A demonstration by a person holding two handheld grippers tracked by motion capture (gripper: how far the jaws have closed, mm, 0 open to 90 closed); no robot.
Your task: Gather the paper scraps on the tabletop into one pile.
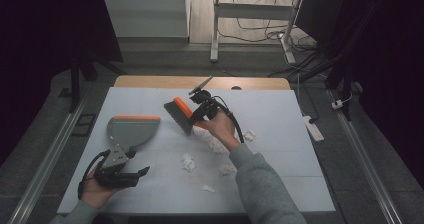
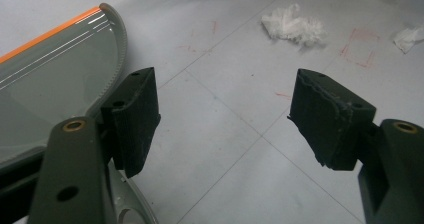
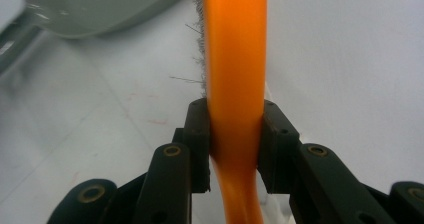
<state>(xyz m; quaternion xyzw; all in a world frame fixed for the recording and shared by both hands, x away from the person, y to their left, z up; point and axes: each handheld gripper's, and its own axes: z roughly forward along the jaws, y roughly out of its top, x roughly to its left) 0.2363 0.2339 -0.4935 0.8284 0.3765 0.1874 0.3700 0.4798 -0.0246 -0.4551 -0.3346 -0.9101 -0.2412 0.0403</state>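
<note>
Pale table [image 1: 280, 134] w/ faint red marks, no readable writing; grey dustpan [image 1: 131, 130] w/ orange lip lies flat at its left, just beside my left gripper [image 2: 225, 119], jaws spread wide, nothing between. My right gripper [image 3: 235, 144] is clamped on the orange handle of the brush [image 1: 181, 114], bristles near the dustpan. White paper scraps [image 1: 188, 161] lie scattered betw. my hands, none in the pan.

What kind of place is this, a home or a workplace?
Probably a lab or recording workspace, not a home. The table has a plain white cover with red marks, loose cables lie on the floor behind it, and a power strip sits beside it.
</note>
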